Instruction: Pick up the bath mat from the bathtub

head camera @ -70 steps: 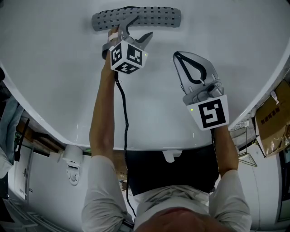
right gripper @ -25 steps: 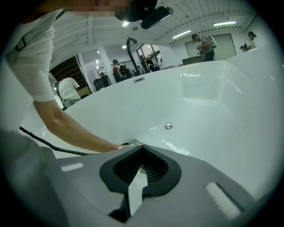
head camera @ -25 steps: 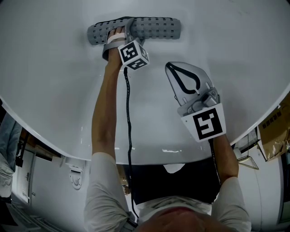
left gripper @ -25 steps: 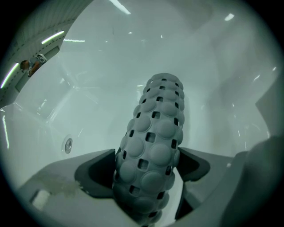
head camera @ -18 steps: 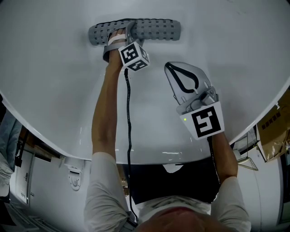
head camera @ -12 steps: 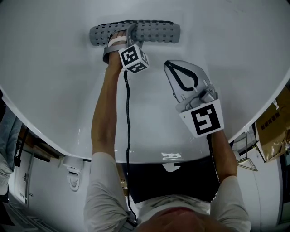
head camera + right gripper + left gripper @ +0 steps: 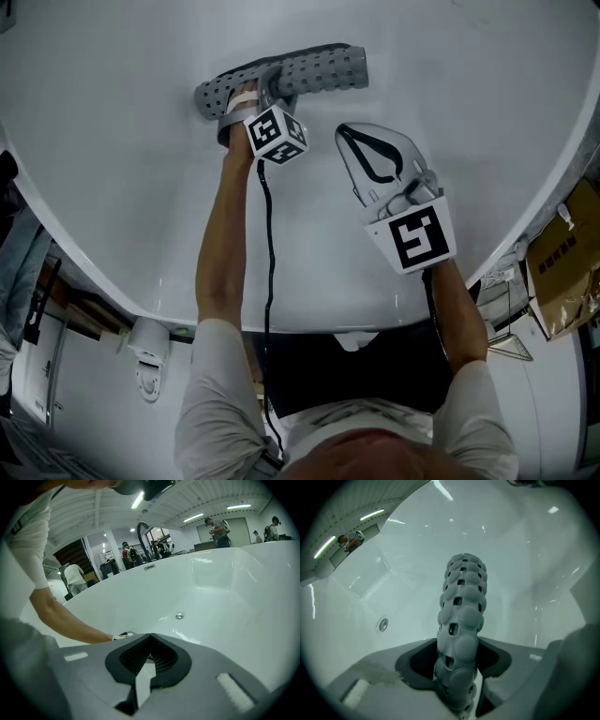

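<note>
Your left tongs (image 7: 269,82) are closing on the rolled grey perforated rubber bath mat (image 7: 314,70), gripping it near its left end and starting to lift it off the floor of the white bathtub (image 7: 131,187), so the pickup is underway. Half a second ago the mat was lying level; now it's slanting. Your right tongs (image 7: 373,161) are hovering beside it, clenched and empty.

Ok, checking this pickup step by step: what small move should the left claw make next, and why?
Probably lift the left claw straight up. Its jaws are closing on the rolled bath mat, gripped off-centre, and the mat sits low inside the bathtub, so rising should clear it.
</note>
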Demonstrator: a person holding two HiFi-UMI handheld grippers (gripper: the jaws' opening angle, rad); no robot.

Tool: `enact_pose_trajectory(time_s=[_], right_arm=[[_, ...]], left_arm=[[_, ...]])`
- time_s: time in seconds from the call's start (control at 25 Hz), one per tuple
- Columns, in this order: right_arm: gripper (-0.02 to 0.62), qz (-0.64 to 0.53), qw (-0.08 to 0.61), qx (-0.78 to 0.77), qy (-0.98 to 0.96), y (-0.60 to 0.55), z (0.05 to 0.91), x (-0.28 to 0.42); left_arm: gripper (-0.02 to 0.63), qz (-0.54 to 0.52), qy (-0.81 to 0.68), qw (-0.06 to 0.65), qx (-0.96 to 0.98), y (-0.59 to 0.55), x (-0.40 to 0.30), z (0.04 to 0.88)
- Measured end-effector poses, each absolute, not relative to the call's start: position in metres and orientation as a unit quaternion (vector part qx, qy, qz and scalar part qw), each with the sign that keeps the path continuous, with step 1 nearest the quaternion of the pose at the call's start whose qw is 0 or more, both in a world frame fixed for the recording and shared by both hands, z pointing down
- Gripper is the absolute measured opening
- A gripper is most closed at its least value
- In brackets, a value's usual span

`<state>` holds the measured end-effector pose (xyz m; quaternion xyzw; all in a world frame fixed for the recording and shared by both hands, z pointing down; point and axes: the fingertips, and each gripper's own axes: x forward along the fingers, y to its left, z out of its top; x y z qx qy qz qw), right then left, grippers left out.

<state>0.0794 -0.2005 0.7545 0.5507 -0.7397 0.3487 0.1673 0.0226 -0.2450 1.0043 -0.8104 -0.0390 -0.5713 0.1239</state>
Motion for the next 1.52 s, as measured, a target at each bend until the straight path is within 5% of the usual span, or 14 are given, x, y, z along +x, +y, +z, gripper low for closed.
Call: enact_pose_trajectory(time_s=[1.52], right_arm=[[0.003, 0.247, 0.145, 0.553, -0.783, -0.166, 0.553, 0.058]], left_arm=[[0.208, -0.499, 0.129, 0.078, -0.853, -0.221, 0.011, 0.747]])
